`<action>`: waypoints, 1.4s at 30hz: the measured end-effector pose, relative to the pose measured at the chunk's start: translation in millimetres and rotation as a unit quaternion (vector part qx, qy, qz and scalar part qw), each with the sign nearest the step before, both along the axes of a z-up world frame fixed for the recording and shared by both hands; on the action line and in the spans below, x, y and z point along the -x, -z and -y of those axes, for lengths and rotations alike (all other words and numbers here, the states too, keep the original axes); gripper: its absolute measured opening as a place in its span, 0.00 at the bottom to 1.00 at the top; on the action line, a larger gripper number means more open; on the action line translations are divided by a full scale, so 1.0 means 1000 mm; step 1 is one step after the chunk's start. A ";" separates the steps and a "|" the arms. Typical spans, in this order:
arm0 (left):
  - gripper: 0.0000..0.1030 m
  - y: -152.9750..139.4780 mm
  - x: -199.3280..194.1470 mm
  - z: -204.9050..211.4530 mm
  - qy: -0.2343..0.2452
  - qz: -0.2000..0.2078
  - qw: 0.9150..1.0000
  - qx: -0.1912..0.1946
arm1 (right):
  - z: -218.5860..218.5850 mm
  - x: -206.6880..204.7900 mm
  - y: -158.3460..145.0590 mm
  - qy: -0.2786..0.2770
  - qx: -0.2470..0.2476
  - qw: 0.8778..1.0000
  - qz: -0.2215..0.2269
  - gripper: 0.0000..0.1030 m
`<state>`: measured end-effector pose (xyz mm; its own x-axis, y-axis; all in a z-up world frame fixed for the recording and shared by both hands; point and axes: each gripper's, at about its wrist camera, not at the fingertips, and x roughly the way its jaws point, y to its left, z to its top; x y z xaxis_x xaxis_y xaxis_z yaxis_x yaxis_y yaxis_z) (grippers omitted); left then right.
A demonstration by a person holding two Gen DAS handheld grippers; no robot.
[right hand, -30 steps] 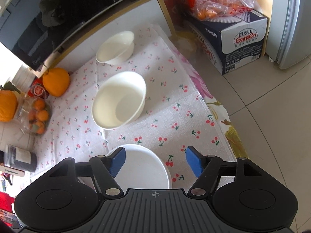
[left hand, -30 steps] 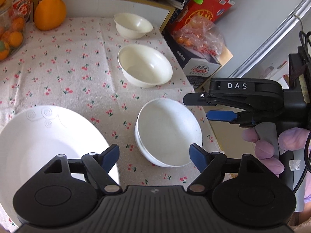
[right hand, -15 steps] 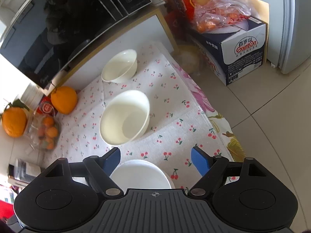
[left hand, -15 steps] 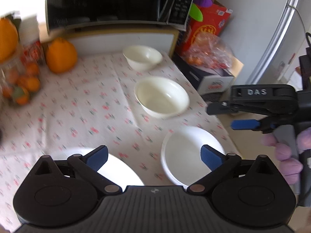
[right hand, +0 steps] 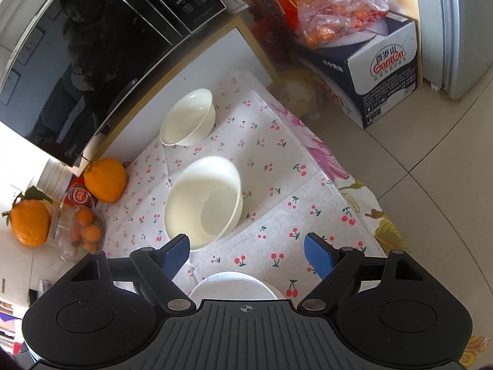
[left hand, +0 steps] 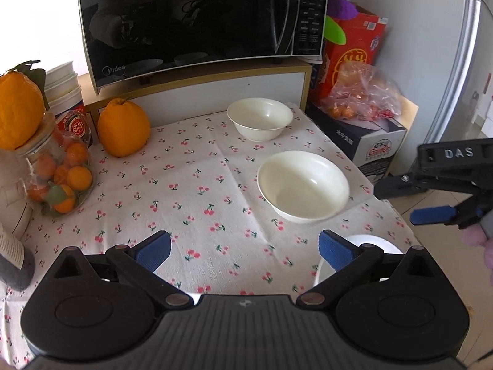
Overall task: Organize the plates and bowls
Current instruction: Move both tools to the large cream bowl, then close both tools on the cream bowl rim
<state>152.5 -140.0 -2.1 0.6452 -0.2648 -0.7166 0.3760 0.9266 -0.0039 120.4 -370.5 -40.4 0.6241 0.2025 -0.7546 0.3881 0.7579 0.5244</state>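
A small cream bowl [left hand: 260,118] stands at the back of the cherry-print cloth [left hand: 197,191]. A larger cream bowl [left hand: 303,185] stands nearer, to the right. A white plate stack [left hand: 374,242] shows just behind my left gripper's right finger. My left gripper [left hand: 243,249] is open and empty above the cloth. My right gripper [right hand: 246,251] is open and empty above the plate stack [right hand: 234,285], with the large bowl [right hand: 203,205] and small bowl [right hand: 188,117] beyond. The right gripper also shows in the left wrist view [left hand: 431,200], at the table's right edge.
A microwave [left hand: 197,18] stands on a shelf behind the table. A large orange [left hand: 123,128] and a jar of small oranges [left hand: 58,178] stand at the left. A cardboard box [left hand: 366,141] with a bag of fruit sits right of the table, on the tiled floor [right hand: 431,185].
Both grippers have lifted and tilted up. The plates have slid down toward the bottom of each view and the microwave has come into sight. Both stay open.
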 end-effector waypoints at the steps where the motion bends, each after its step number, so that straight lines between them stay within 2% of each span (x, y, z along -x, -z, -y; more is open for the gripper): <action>1: 0.99 0.002 -0.003 0.000 0.001 0.000 1.000 -0.001 | 0.001 -0.001 0.001 0.002 -0.002 1.000 0.000 0.81; 9: 0.99 0.011 -0.023 0.000 0.018 0.028 0.999 -0.015 | 0.012 -0.015 0.018 0.032 -0.031 0.999 -0.002 0.81; 11: 0.99 0.014 -0.030 -0.002 0.013 0.025 1.000 0.004 | 0.014 -0.019 0.023 0.042 -0.044 0.998 0.000 0.81; 14: 0.99 0.020 -0.043 -0.004 -0.002 -0.010 0.999 0.043 | 0.016 -0.025 0.031 0.053 -0.059 0.997 0.002 0.81; 18: 0.96 0.029 -0.060 -0.005 -0.034 -0.063 0.992 0.107 | 0.016 -0.032 0.040 0.065 -0.068 0.996 0.005 0.81; 21: 0.88 0.038 -0.070 -0.006 -0.055 -0.105 0.982 0.146 | 0.015 -0.037 0.045 0.074 -0.081 0.994 0.012 0.81; 26: 0.64 0.053 -0.078 0.000 -0.079 -0.153 0.971 0.164 | 0.010 -0.041 0.051 0.096 -0.098 0.990 0.032 0.81; 29: 0.58 0.058 -0.079 0.001 -0.085 -0.166 0.966 0.177 | 0.008 -0.043 0.057 0.109 -0.111 0.987 0.035 0.79; 34: 0.49 0.060 -0.081 0.000 -0.088 -0.175 0.963 0.187 | 0.009 -0.044 0.063 0.125 -0.117 0.985 0.032 0.66; 42: 0.34 0.061 -0.081 0.005 -0.081 -0.173 0.965 0.182 | 0.004 -0.046 0.063 0.095 -0.113 0.988 0.037 0.29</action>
